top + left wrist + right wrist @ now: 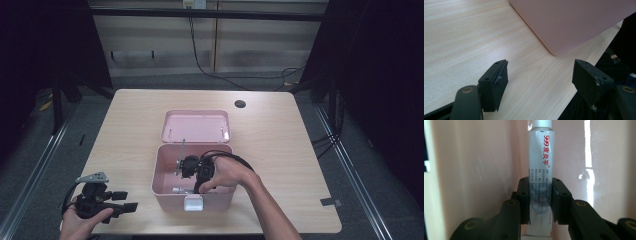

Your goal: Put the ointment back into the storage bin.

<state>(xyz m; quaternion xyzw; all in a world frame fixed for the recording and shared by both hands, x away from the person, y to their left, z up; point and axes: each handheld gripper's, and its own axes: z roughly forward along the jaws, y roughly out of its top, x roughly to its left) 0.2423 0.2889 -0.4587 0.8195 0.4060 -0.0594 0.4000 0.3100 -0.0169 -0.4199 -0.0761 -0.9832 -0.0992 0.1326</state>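
A light wooden table (125, 125) is seen from the high view, and near its front edge a pink box (165, 192) is set with its hinged lid (196, 126) thrown open toward the far side. Inside the box the right gripper (192, 169) is lowered, and in the right gripper view its 2 jaws are clenched on the lower part of a pale tube (541, 170) with a white cap and red print, which is held close against the pink inner wall. A small white latch (193, 203) is seen on the front wall; whether anything else lies on the box floor cannot be told, since the hand and gripper cover most of it. The left gripper (120, 201) is held near the table's front left corner, just beside the box, its jaws released and nothing between them. The likeliest trouble is judged to be a slip: the tube is soft and smooth and is pinched low, so it could be squeezed out of the pads or tipped against the wall. A second risk is that the light box could be dragged or lifted with the gripper, because it is not steadied by the left gripper.
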